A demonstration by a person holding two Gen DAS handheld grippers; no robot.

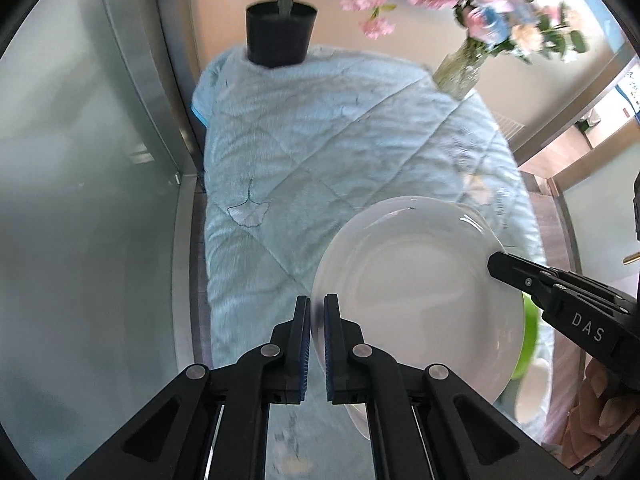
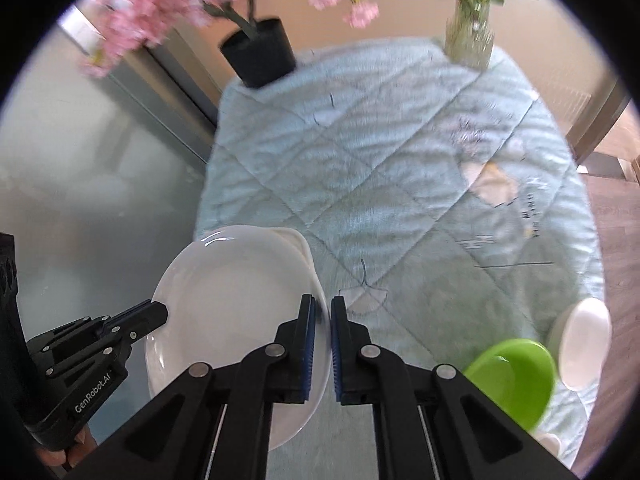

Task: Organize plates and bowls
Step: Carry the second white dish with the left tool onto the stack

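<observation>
A white plate [image 1: 416, 300] hangs tilted above the quilted table, held at two opposite rims. My left gripper [image 1: 317, 320] is shut on the plate's near-left rim. My right gripper [image 2: 323, 320] is shut on the right rim of the same plate [image 2: 232, 312]. Each wrist view shows the other gripper on the far side: the right gripper [image 1: 496, 262] and the left gripper [image 2: 162, 312]. A second white rim shows just behind the plate's far edge. A green bowl [image 2: 512, 380] and a white bowl [image 2: 584, 344] sit on the table at the lower right.
A pale blue quilt [image 2: 380, 168] covers the table. A black flower pot [image 2: 260, 54] with pink blossoms stands at the back left, a glass vase [image 2: 470, 36] of flowers at the back right. A grey glass panel [image 1: 80, 200] runs along the left side.
</observation>
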